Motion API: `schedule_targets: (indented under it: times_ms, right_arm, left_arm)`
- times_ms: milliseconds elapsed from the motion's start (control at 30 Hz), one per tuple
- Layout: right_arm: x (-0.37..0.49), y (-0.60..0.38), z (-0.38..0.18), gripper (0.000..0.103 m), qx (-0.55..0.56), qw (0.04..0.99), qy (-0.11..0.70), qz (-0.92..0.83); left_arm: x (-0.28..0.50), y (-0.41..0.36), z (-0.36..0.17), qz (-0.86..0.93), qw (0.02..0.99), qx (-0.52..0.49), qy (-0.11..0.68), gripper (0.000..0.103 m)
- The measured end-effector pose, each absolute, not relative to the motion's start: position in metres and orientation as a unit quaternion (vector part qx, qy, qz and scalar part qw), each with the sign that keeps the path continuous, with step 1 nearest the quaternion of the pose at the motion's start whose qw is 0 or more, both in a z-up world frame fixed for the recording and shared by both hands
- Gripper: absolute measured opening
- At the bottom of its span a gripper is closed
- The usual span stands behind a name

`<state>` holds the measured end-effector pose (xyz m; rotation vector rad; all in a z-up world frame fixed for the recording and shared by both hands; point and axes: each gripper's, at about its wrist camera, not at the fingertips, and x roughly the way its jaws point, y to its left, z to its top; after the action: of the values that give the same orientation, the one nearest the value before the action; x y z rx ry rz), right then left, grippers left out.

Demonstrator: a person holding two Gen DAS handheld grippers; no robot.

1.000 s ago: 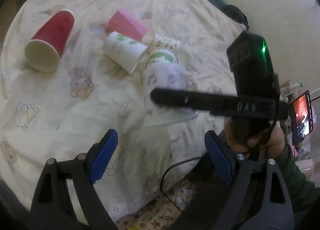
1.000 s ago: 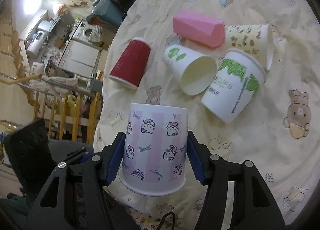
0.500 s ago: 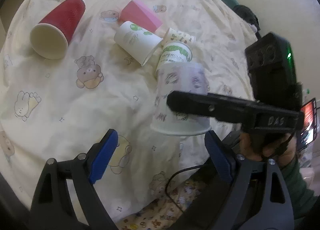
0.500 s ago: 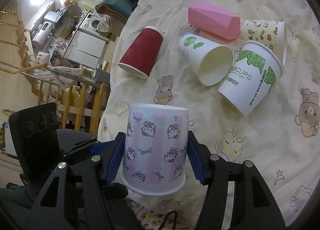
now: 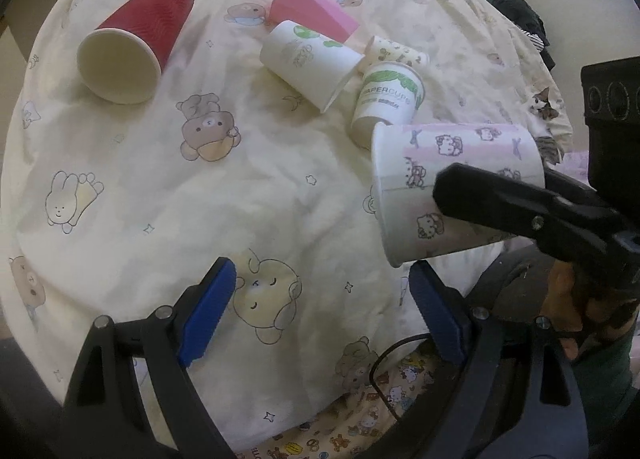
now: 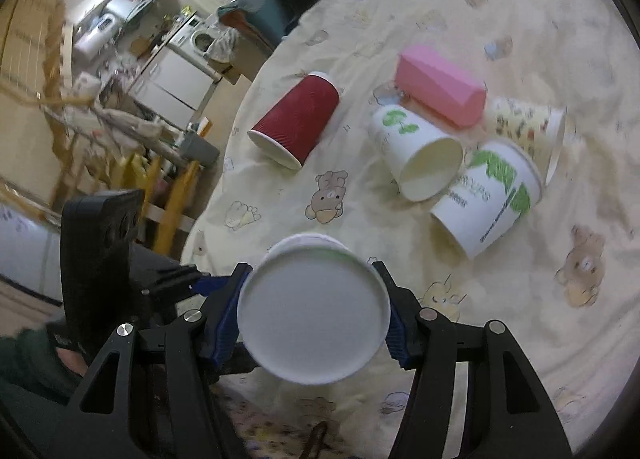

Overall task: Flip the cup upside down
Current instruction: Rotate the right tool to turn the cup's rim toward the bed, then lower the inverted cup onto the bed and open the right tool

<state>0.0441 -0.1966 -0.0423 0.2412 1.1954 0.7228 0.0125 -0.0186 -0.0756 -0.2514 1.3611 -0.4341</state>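
My right gripper (image 6: 314, 319) is shut on a pink-striped Hello Kitty paper cup (image 6: 314, 307). The right wrist view looks at the cup's round white end, with blue pads on both sides. In the left wrist view the same cup (image 5: 452, 195) lies tilted on its side in the air at the right, held by the black right gripper (image 5: 520, 211) above the cream bedsheet (image 5: 240, 179). My left gripper (image 5: 320, 311) is open and empty, low over the sheet's near edge.
A red ribbed cup (image 5: 136, 39), a white cup with green leaves (image 5: 312, 59), a green-print cup (image 5: 386, 99), a patterned yellow cup (image 5: 398, 55) and a pink block (image 5: 312, 9) lie on the sheet. Household clutter (image 6: 160, 59) stands beyond the bed's left edge.
The right gripper has rotated, turning the Hello Kitty cup from standing mouth-down to tilted on its side. It also shifted to the right in the left wrist view. The left gripper stayed open.
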Motion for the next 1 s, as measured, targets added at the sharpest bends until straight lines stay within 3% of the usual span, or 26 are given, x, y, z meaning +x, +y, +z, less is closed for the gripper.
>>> schedule_targets:
  times_ms: [467, 633, 700, 767, 1000]
  right_arm:
    - [0.055, -0.2, -0.05, 0.061, 0.084, 0.791, 0.534, 0.286]
    - [0.054, -0.168, -0.062, 0.061, 0.003, 0.803, 0.528, 0.278]
    - [0.054, -0.151, -0.075, 0.061, -0.052, 0.794, 0.546, 0.265]
    - [0.053, -0.138, -0.09, 0.061, -0.097, 0.775, 0.572, 0.252]
    - [0.058, -0.106, -0.107, 0.061, -0.161, 0.728, 0.614, 0.258]
  left_arm:
    - [0.004, 0.063, -0.062, -0.021, 0.793, -0.109, 0.599, 0.086]
    - [-0.003, 0.067, -0.056, -0.01, 0.807, -0.086, 0.584, 0.087]
    - [-0.003, 0.065, -0.056, -0.011, 0.81, -0.072, 0.582, 0.097]
    - [-0.002, 0.061, -0.055, -0.012, 0.812, -0.06, 0.581, 0.1]
    - [0.002, 0.054, -0.048, -0.007, 0.82, -0.048, 0.57, 0.102]
